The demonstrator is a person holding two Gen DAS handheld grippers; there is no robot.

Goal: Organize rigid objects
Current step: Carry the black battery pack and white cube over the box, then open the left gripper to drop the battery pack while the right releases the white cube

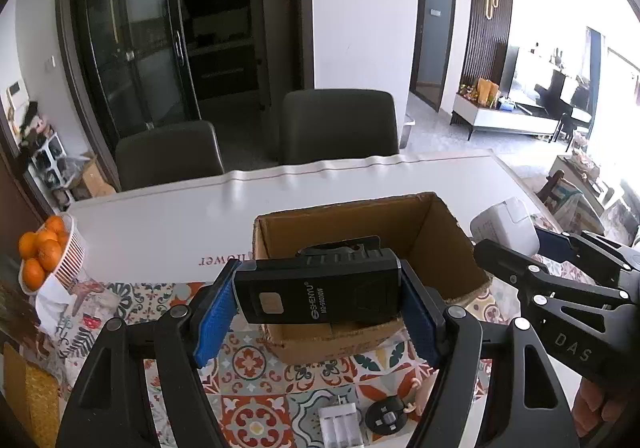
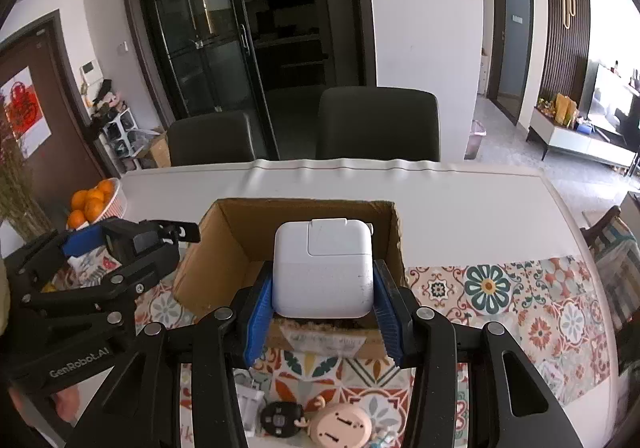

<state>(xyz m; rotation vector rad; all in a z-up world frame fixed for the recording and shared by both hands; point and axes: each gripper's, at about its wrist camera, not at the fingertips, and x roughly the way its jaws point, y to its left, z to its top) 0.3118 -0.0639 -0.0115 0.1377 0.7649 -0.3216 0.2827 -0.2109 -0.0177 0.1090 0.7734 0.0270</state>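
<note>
My left gripper (image 1: 316,308) is shut on a black SHENYU device (image 1: 316,290), holding it crosswise over the near edge of an open cardboard box (image 1: 436,232). In the right wrist view my right gripper (image 2: 322,312) is shut on a white square power adapter (image 2: 323,268), held above the same box (image 2: 224,248) at its near wall. Each gripper shows in the other's view: the right one (image 1: 536,248) with the adapter at the box's right, the left one (image 2: 120,244) with the black device at the box's left. The box floor is mostly hidden behind the held items.
On the patterned runner near me lie a white battery charger (image 1: 342,424), a black round plug part (image 2: 280,418) and a pink round piece (image 2: 344,428). A basket of oranges (image 1: 44,252) stands at the table's left. Two dark chairs (image 2: 376,123) stand behind the white table (image 2: 480,215).
</note>
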